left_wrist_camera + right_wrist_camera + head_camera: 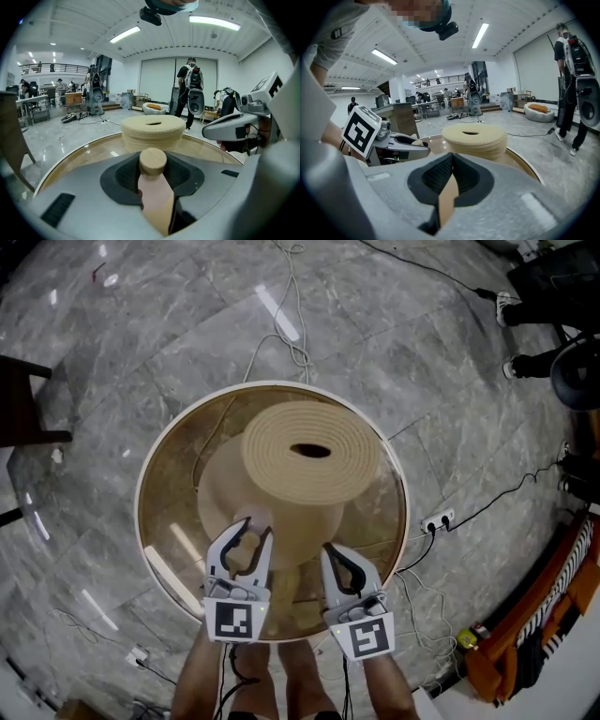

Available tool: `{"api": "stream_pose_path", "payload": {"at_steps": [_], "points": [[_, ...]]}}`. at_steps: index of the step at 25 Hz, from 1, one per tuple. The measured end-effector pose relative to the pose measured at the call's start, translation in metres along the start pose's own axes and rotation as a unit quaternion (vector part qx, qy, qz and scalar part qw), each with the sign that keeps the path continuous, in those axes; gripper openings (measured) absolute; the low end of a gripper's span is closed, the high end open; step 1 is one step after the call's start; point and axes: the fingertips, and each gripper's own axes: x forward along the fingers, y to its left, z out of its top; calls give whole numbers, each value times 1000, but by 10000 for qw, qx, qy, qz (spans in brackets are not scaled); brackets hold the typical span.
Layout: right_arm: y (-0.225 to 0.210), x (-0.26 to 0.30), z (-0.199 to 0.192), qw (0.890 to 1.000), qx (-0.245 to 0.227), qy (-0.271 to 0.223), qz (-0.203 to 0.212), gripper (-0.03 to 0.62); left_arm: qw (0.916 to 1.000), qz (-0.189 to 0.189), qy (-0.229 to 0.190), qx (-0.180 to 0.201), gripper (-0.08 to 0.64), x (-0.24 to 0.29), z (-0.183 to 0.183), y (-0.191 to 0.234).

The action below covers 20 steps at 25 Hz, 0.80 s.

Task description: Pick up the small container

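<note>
In the left gripper view the small container shows only its cap and upper body. Its base is hidden behind the left hand-held gripper. The person's forearms run off the head view's bottom edge. Distant people are too small to make out.

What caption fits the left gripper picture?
Left gripper gripping the small container before a big ribbed beige drum.

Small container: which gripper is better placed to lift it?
Left. The left gripper already has the small container between its jaws, pads against its sides, so it likely only needs to lift. The right gripper is shut on nothing, off to the side.
</note>
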Motion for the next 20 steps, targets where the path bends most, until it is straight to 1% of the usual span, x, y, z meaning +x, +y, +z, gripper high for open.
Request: {"api": "stream_pose_path", "payload": {"at_steps": [4,9,15,20], "points": [[-2,-1,-2,10000,9,31,-15,0,10000,-7,-1,98,141,0,0,-1],[-2,-1,-5,10000,-8,67,-17,0,10000,18,-2,73,141,1,-1,0],[-1,-3,1,10000,-53,1,-8,0,9999,21,36,100,140,-2,-1,1],[-3,-9,12,9999,-90,-35,-38,0,9999,33,-29,125,140,-12,12,0]]}}
